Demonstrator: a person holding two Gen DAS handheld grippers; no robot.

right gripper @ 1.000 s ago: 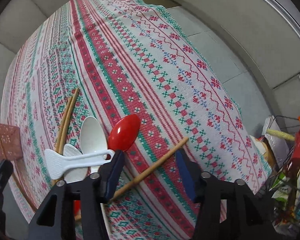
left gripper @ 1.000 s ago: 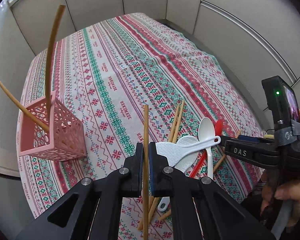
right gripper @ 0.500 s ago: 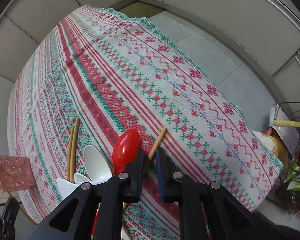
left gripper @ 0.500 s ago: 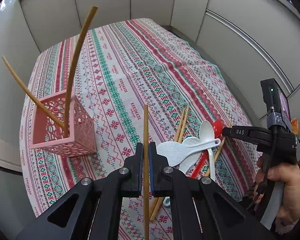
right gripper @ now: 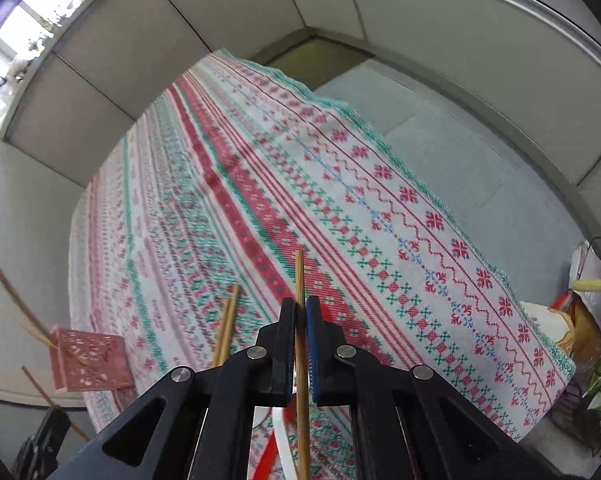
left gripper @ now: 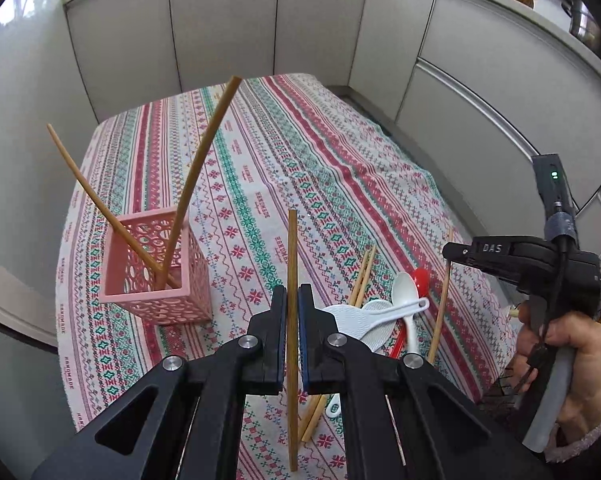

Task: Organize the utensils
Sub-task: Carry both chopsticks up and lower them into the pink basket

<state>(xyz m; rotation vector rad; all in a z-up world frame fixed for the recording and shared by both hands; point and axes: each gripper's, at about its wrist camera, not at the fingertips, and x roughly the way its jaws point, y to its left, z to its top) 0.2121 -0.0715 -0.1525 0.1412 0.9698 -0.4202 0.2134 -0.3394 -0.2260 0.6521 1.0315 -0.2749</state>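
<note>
My left gripper [left gripper: 292,296] is shut on a wooden chopstick [left gripper: 292,256] held upright above the table. A pink perforated holder [left gripper: 156,276] stands to its left with two chopsticks [left gripper: 196,168] leaning in it. My right gripper [right gripper: 300,312] is shut on another chopstick [right gripper: 299,276], lifted off the cloth; it also shows in the left wrist view [left gripper: 452,250] at right. Below lie a white rice paddle [left gripper: 364,316], a white spoon [left gripper: 406,288], a red spoon [left gripper: 420,278] and two loose chopsticks [left gripper: 364,270].
The table has a red, green and white patterned cloth [left gripper: 300,168], boxed in by grey panel walls [left gripper: 220,28]. Bags and packets [right gripper: 580,320] sit past the table's right edge. The pink holder also shows in the right wrist view [right gripper: 88,360].
My right gripper closed on the chopstick and lifted it off the cloth. Both grippers have risen and tilted up; the holder now sits closer to the left gripper.
</note>
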